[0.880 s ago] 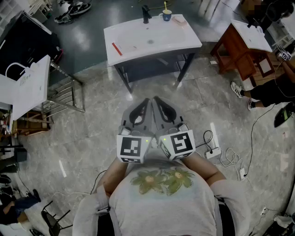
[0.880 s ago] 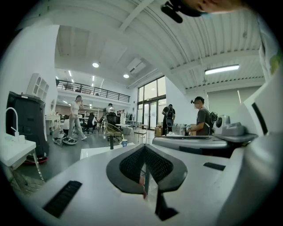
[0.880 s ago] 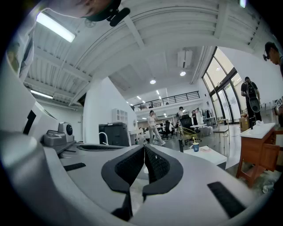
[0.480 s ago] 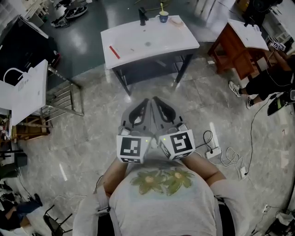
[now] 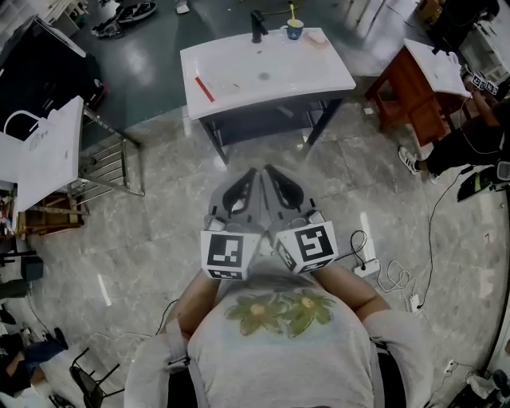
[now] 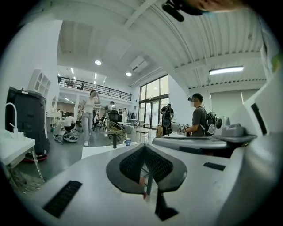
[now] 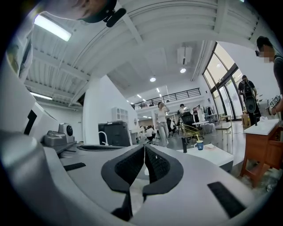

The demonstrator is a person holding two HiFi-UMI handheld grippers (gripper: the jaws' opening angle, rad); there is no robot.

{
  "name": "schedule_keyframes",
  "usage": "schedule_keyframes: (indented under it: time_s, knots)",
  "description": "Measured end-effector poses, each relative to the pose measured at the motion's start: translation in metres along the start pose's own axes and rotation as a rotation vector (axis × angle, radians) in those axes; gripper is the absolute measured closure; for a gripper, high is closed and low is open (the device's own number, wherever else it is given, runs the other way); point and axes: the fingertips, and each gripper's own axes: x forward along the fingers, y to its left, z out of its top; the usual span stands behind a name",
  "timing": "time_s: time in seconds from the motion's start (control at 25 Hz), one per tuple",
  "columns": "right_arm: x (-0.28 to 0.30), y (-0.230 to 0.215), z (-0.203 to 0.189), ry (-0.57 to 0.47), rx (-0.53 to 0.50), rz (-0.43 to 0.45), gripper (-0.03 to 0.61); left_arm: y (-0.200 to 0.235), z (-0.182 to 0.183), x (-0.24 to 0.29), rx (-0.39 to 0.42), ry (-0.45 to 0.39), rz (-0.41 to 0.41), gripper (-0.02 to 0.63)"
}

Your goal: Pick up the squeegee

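The white bench (image 5: 307,73) has slid a little to the right in my head view since half a second ago, while my two claws have stayed put in front of my chest. My left claw (image 6: 143,149) is closed, its tips meeting with nothing between them. My right claw (image 7: 144,148) is closed and empty too. They sit side by side above the marble floor (image 5: 159,231), pointing toward the bench and well apart from it. The squeegee (image 5: 205,88), a thin red bar, lies on the bench's left part. A blue cup (image 5: 295,29) and a dark faucet (image 5: 256,24) stand at its far edge.
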Motion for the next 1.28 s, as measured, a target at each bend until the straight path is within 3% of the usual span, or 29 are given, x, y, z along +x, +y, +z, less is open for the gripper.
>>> schedule_keyframes:
  time_s: [0.6,1.28]
  knots:
    - [0.121,-0.003,0.006,0.044,-0.058,0.087,0.552,0.100,0.015,0.061,-0.046,-0.017,0.082,0.606]
    - [0.237,-0.006,-0.001,0.077,-0.067,0.097,0.552,0.201,0.022,0.120,-0.061,-0.023,0.102,0.606]
